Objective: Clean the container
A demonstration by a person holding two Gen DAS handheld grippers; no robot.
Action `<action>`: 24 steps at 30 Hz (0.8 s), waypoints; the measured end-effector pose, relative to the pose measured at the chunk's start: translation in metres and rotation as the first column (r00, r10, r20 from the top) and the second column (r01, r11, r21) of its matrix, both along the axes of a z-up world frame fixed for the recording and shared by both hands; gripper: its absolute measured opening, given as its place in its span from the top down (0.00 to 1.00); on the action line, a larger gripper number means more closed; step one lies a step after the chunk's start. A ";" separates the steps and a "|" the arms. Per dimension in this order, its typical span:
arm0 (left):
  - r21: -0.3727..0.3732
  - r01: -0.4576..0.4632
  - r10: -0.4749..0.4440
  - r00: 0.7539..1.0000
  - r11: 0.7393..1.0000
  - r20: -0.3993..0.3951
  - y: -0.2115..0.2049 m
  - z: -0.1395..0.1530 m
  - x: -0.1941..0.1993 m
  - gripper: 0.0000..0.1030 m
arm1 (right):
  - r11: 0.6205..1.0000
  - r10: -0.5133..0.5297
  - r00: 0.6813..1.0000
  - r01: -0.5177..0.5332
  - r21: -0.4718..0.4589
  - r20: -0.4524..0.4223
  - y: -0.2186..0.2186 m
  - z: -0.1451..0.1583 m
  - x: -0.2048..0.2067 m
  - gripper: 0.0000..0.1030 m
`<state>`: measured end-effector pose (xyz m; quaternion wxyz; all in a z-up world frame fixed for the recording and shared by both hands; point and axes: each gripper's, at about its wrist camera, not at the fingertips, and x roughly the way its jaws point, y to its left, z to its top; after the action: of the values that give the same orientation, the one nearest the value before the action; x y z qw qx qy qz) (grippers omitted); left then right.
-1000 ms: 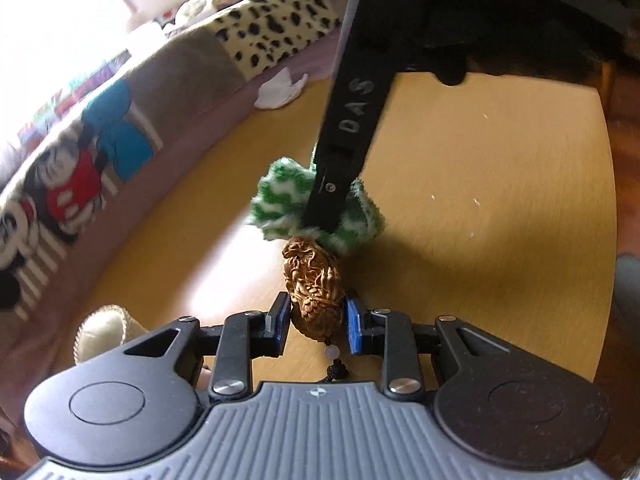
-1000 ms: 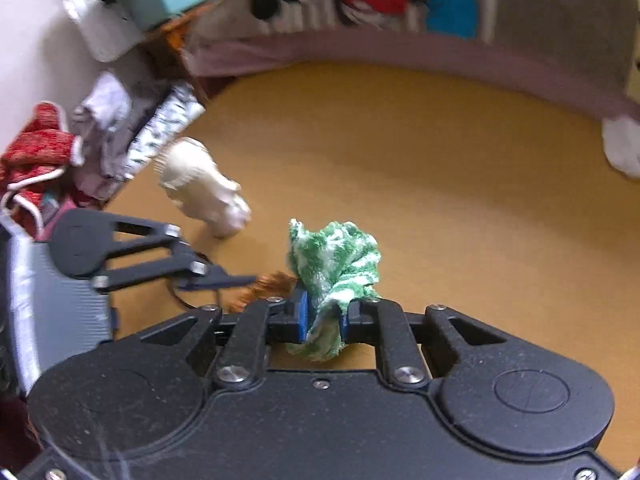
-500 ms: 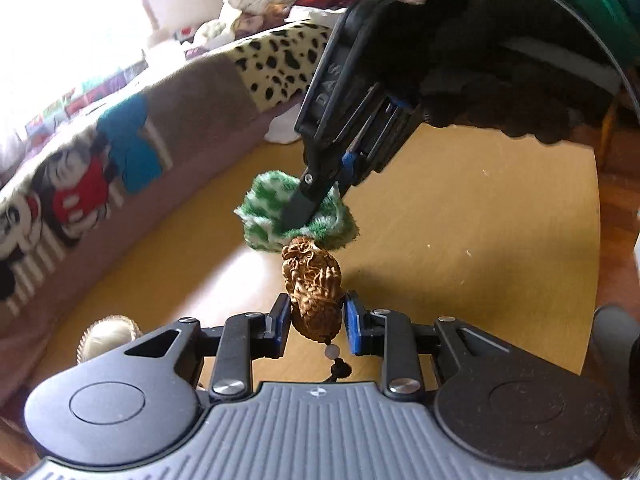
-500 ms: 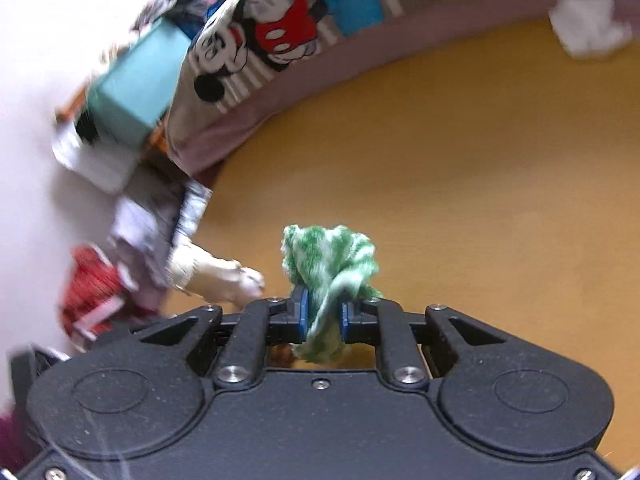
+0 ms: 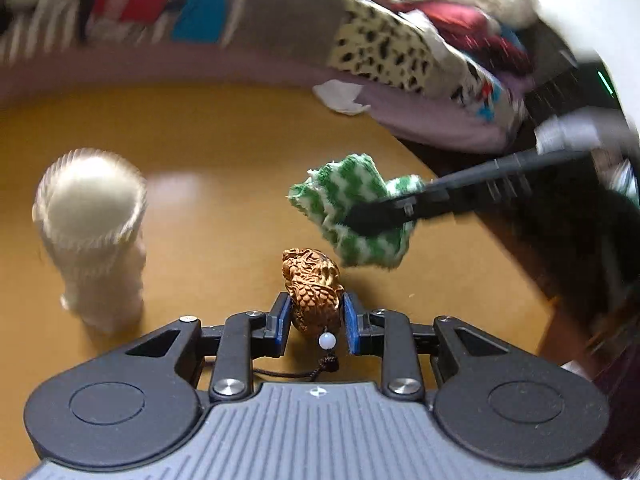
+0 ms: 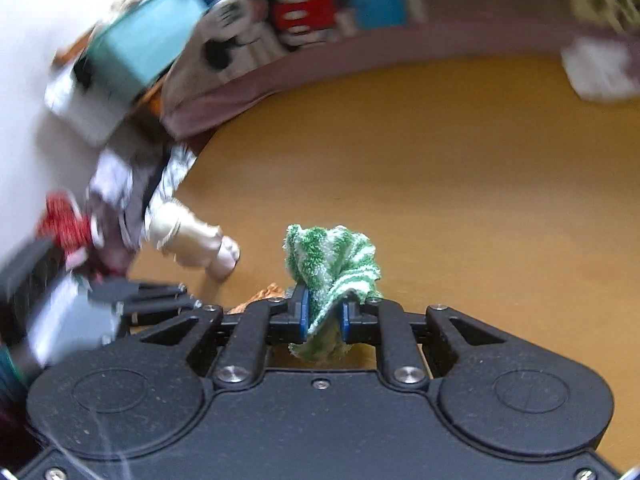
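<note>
Left wrist view: a cream ribbed vase-shaped container [image 5: 92, 232] stands upright on the yellow-brown surface [image 5: 224, 152], left of the left hand-held gripper [image 5: 314, 318], clamped on a brown carved wooden pendant [image 5: 312, 288]. Just right, unobstructed, the right hand-held gripper [image 5: 376, 216] pinches a green-and-white striped cloth [image 5: 352, 200].
</note>
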<state>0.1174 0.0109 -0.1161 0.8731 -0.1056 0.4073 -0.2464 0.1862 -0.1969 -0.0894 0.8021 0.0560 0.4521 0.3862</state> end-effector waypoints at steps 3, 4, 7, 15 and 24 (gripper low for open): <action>0.030 0.004 -0.004 1.000 1.000 0.003 -0.002 0.000 -0.001 0.75 | 0.996 0.081 0.995 -0.078 -0.052 0.059 0.018 0.000 -0.011 0.87; 0.043 0.005 -0.006 1.000 0.999 0.005 -0.003 0.000 -0.002 0.75 | 0.994 0.087 0.994 -0.082 -0.066 0.070 0.020 0.000 -0.013 0.87; 0.175 0.028 -0.037 0.998 0.984 0.052 -0.015 -0.001 -0.007 0.75 | 0.995 0.072 0.996 -0.067 -0.072 0.060 0.022 -0.002 -0.009 0.87; 0.483 0.047 -0.151 0.972 0.874 0.179 -0.042 -0.002 -0.024 0.54 | 0.990 0.070 0.996 -0.063 -0.129 0.057 0.029 -0.011 -0.009 0.87; 0.585 -0.017 -0.171 0.949 0.811 0.265 -0.050 0.003 -0.031 0.51 | 0.988 0.056 0.996 -0.045 -0.147 0.067 0.026 -0.007 -0.009 0.86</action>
<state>0.0863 -0.0389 -0.1130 0.9048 0.2214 0.3270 -0.1595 0.1775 -0.1709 -0.0961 0.8095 -0.0278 0.4517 0.3741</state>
